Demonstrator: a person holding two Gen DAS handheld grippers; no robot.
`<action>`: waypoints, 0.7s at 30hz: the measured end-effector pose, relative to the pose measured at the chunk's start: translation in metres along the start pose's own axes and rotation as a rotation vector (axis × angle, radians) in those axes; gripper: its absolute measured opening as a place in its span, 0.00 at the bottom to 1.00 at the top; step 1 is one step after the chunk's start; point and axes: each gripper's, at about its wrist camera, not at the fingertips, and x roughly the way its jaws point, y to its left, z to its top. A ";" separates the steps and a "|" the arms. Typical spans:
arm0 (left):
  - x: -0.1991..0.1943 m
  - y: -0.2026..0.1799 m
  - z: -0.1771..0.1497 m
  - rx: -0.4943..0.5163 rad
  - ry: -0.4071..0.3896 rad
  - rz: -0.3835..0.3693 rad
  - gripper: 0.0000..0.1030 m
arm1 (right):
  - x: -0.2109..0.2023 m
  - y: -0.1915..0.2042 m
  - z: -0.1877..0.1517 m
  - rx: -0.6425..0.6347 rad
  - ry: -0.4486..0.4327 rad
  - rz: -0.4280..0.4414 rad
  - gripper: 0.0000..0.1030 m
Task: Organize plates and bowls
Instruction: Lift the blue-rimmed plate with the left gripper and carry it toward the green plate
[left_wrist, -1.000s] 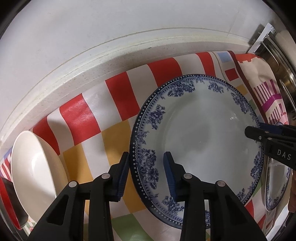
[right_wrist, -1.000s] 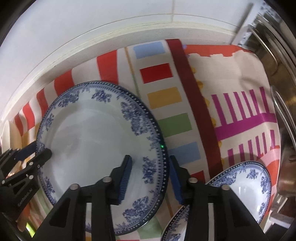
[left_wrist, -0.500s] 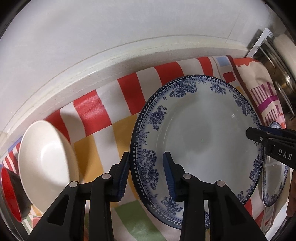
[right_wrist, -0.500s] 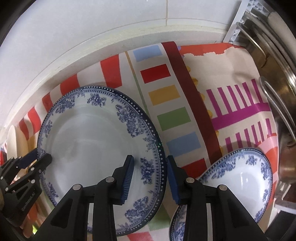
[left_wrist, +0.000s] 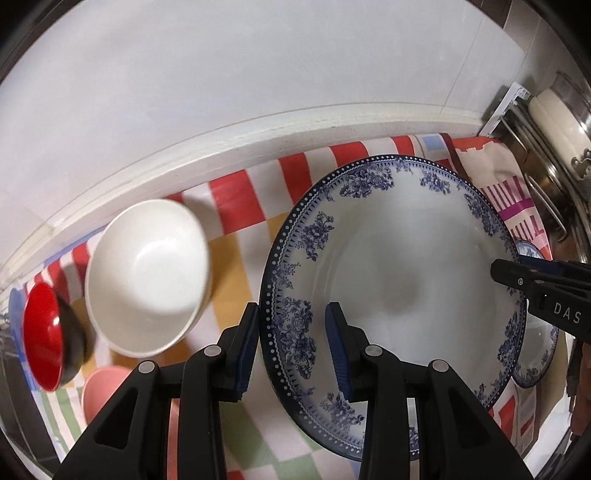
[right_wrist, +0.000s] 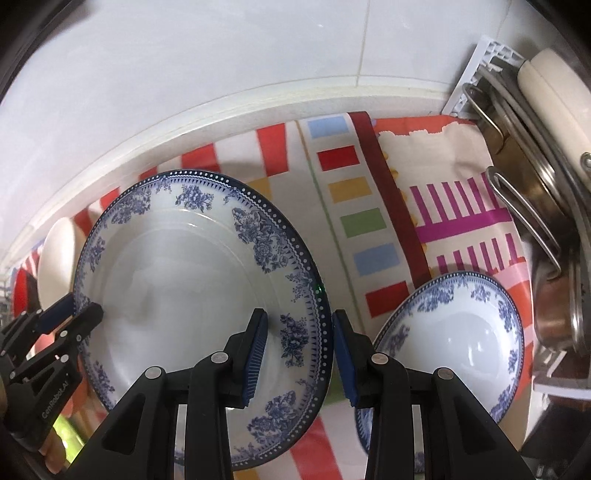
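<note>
Blue-patterned plate (left_wrist: 399, 258), gripped at opposite rims by left tongs (left_wrist: 291, 345) and right tongs (right_wrist: 299, 350), hides most tablecloth (right_wrist: 362, 206).

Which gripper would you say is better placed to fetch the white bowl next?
Left. The white bowl sits just beside the left gripper; for the right gripper it lies beyond the blue plate that both grippers hold.

Home kitchen: tiled wall (right_wrist: 221, 55), pots (right_wrist: 546, 206).

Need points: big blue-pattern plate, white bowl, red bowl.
big plate (left_wrist: 399, 258), left wrist view, bare centre.
white bowl (left_wrist: 155, 266), left wrist view, inside bottom.
red bowl (left_wrist: 40, 332), left wrist view, red inner wall.
</note>
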 end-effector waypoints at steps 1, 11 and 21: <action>-0.002 0.002 -0.002 -0.005 -0.004 0.000 0.35 | 0.000 0.007 -0.005 -0.002 -0.004 -0.002 0.36; -0.042 0.031 -0.043 -0.016 -0.045 -0.006 0.35 | -0.033 0.053 -0.046 -0.011 -0.041 -0.012 0.36; -0.084 0.073 -0.092 -0.026 -0.083 -0.008 0.35 | -0.070 0.102 -0.091 -0.030 -0.080 -0.023 0.36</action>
